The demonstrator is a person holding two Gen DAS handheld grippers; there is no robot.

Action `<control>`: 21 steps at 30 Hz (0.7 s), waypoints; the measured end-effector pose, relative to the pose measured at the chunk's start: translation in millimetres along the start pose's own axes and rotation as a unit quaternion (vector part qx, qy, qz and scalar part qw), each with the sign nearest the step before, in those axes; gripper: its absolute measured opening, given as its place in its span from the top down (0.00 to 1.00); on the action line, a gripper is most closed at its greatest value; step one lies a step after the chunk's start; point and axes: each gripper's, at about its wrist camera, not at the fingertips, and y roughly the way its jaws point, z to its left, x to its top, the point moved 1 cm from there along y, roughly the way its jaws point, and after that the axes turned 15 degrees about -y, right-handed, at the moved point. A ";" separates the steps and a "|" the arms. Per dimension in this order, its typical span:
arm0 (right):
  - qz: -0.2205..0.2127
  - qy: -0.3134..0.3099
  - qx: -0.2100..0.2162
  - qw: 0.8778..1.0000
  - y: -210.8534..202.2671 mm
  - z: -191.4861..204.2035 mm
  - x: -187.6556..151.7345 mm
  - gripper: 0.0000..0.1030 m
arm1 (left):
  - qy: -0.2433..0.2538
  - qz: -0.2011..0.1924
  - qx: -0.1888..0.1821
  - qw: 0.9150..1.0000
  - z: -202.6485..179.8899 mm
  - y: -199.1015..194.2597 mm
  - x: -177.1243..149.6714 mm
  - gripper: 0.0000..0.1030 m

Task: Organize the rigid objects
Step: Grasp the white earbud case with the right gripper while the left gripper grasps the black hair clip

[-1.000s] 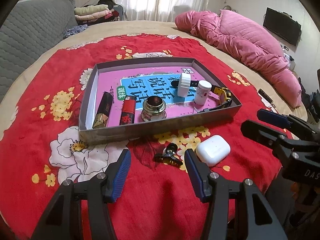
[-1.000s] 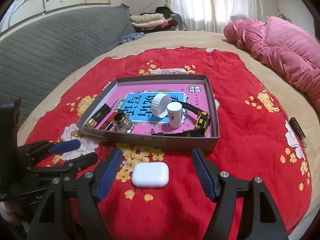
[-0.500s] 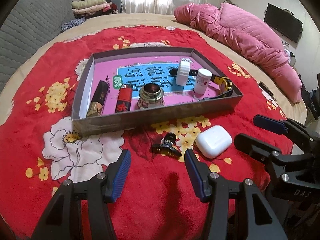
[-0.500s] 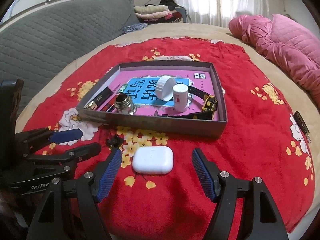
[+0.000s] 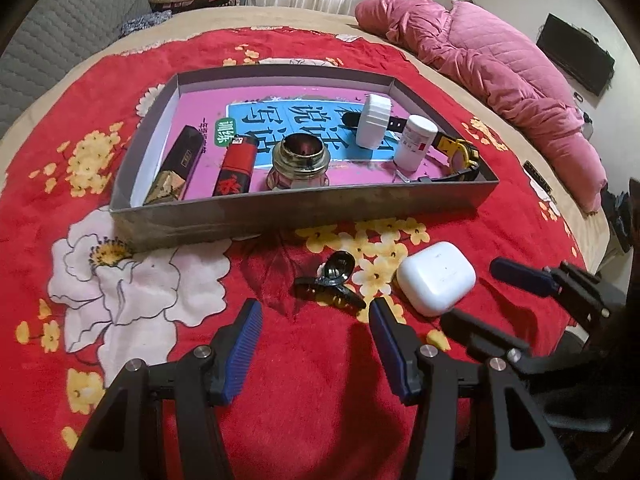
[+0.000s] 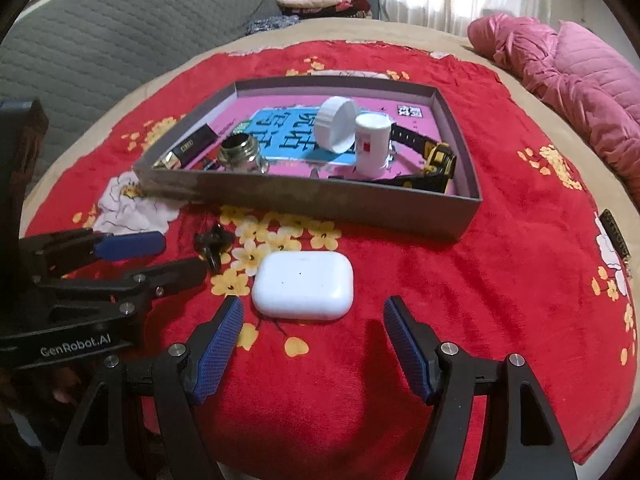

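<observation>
On my left, the left gripper (image 5: pixel 314 344) sits low over the red floral blanket (image 5: pixel 120 80) with its blue-padded fingers spread wide and nothing between them. Just ahead of its right finger lies the small black hair clip (image 5: pixel 330 282), resting on the blanket in front of the grey box (image 5: pixel 280 210). Inside that box I see, from the left, a dark lipstick case (image 5: pixel 178 168), a red lighter (image 5: pixel 236 170), an open glass jar (image 5: pixel 300 160) standing upright, a white cap (image 5: pixel 374 120) on its edge, a white pill bottle (image 5: pixel 414 142) upright, and a black-and-yellow watch (image 5: pixel 460 156) against the right wall. To the right of the clip, the white earbud case (image 5: pixel 436 278) lies flat on the blanket, outside the box. My right gripper (image 6: pixel 314 344) is just short of it, fingers parted wider than the case and not touching it.
</observation>
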 end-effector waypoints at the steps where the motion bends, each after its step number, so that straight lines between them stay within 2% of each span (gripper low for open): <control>1: 0.002 0.000 0.000 1.000 2.1 0.4 -0.1 0.28 | -0.003 0.002 -0.001 1.000 0.5 2.4 0.9 0.47; 6: 0.010 -0.007 -0.002 1.000 15.0 4.8 -0.3 0.28 | -0.007 0.005 -0.004 1.000 0.0 12.5 5.4 0.47; 21: -0.008 -0.006 -0.015 1.000 38.3 7.0 4.6 0.28 | -0.002 -0.007 -0.003 1.000 0.4 28.8 11.1 0.47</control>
